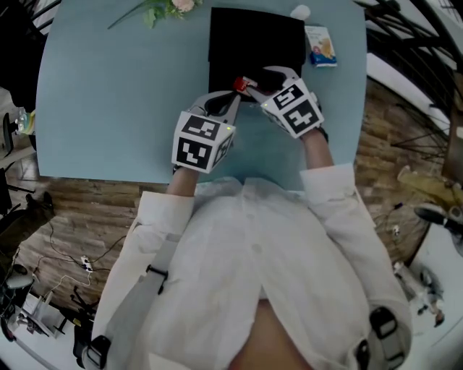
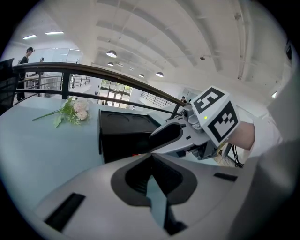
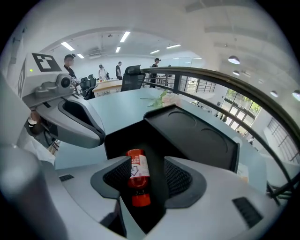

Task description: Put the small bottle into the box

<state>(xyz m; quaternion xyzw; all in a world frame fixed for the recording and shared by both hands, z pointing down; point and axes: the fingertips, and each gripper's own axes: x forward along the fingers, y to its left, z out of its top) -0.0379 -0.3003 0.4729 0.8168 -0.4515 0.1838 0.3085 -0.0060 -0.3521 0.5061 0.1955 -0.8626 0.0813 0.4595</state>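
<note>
A small red bottle (image 3: 137,176) with a white label lies on its side inside the black box (image 3: 197,136), seen between the fingers of my right gripper (image 3: 143,178). That gripper is open; the bottle lies close to its left pad, with a dark gap to the right pad. From the head view the bottle (image 1: 240,84) shows at the box's (image 1: 260,36) near edge, just off my right gripper (image 1: 255,81). My left gripper (image 1: 230,97) hovers beside it at the box front, shut with nothing in it (image 2: 151,176). The box (image 2: 126,136) stands ahead of it.
The light blue table (image 1: 108,94) carries a flower sprig (image 1: 170,7) at the far edge, a small printed carton (image 1: 320,45) right of the box and a white round object (image 1: 300,11) behind it. The table's near edge runs just under both grippers.
</note>
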